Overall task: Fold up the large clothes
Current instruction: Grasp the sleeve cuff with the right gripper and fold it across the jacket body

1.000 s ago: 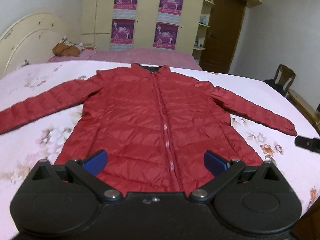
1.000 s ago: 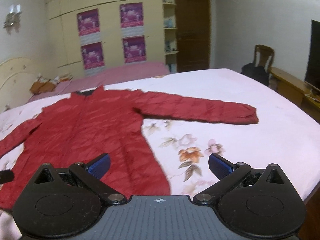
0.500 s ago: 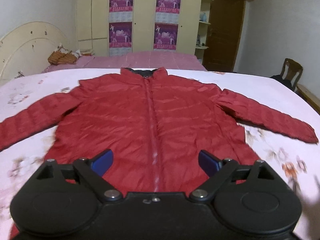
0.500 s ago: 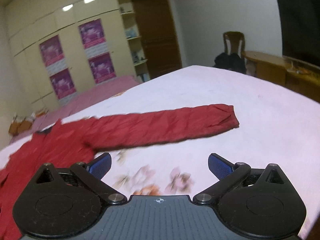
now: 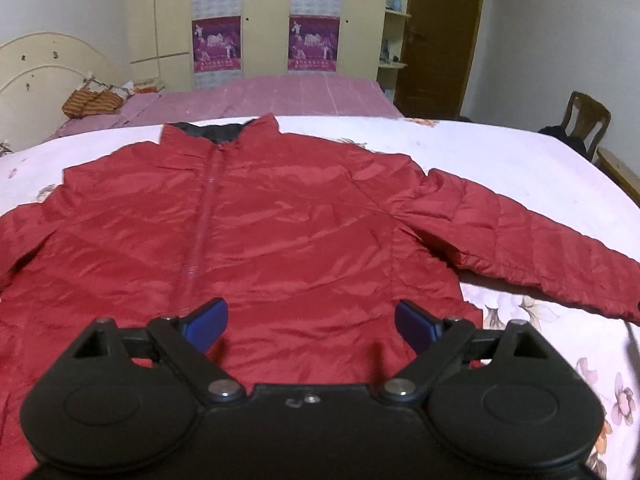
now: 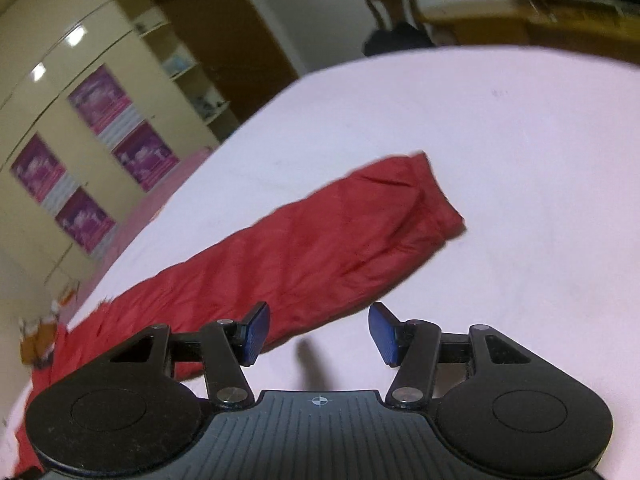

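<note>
A red padded jacket [image 5: 280,224] lies flat and zipped on the bed, collar at the far side, sleeves spread out to both sides. My left gripper [image 5: 311,326] hovers over the jacket's lower front, jaws wide and closing slightly, nothing pinched between the blue pads. In the right wrist view the jacket's right sleeve [image 6: 320,252] runs diagonally, its cuff [image 6: 436,204] at the upper right. My right gripper [image 6: 319,332] is just short of the sleeve's near edge, tilted, its jaws closing with only sheet and the sleeve's edge between them.
The bed sheet [image 5: 500,160] is pale pink with flowers. A second bed with a pink cover [image 5: 280,96] and a headboard [image 5: 36,76] lies beyond. A wardrobe with posters [image 5: 264,20], a door [image 5: 436,36], a chair [image 5: 584,120] and a wooden desk [image 6: 520,24] line the room.
The left gripper has slid in closer over the jacket's front. The right gripper has swung right and down toward the sleeve, rolled, and its jaws have narrowed.
</note>
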{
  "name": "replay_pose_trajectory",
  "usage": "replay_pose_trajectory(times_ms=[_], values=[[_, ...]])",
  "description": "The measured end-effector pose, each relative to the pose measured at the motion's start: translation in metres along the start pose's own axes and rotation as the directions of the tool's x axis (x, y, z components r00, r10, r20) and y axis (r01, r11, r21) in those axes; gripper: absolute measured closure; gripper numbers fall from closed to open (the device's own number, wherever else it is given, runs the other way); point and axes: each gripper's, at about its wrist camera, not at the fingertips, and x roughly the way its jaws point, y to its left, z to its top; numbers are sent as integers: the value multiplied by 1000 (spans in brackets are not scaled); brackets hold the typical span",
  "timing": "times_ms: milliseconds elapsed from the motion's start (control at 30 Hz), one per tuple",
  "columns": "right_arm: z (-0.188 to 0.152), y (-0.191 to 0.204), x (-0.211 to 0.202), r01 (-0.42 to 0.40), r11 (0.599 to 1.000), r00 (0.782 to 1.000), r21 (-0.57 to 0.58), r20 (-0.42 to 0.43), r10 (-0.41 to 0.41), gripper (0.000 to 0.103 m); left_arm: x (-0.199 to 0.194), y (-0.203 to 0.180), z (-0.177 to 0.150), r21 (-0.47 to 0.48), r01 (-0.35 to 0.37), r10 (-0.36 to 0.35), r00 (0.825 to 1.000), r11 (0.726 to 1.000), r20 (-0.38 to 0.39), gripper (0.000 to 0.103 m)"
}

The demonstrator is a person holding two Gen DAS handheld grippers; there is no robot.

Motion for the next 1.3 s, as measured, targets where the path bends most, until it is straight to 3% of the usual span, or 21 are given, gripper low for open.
replay_pose_trajectory(times_ms=[100,300,367,467,667,833,1000,1300], values=[[6,-12,2,-25,997,1000,67,14,24,49,12,-2,7,2,-4,4,1000,1000,-25,15],[24,-13,2,-11,998,998,69,58,7,50,18,14,19,1,-26,26,998,1000,-52,19],[29,-8,2,8,999,998,45,63,-11,84,15,25,22,5,-33,33,998,999,-56,19],[34,5,-4,27,999,996,-29,90,-24,92,8,48,26,-8,-50,49,998,999,-48,19],[28,67,-24,17,970,988,-243,151,21,96,-1,98,24,-64,-87,84,995,994,-44,18],[7,120,-41,4,929,985,-370,159,59,96,8,131,25,-96,-85,80,995,992,-57,18],[-35,164,-54,-13,875,987,-484,136,89,96,15,158,24,-101,-70,62,994,992,-85,14],[-136,266,-27,-169,754,981,-635,-35,190,97,9,213,23,-138,-54,40,994,989,-101,14]])
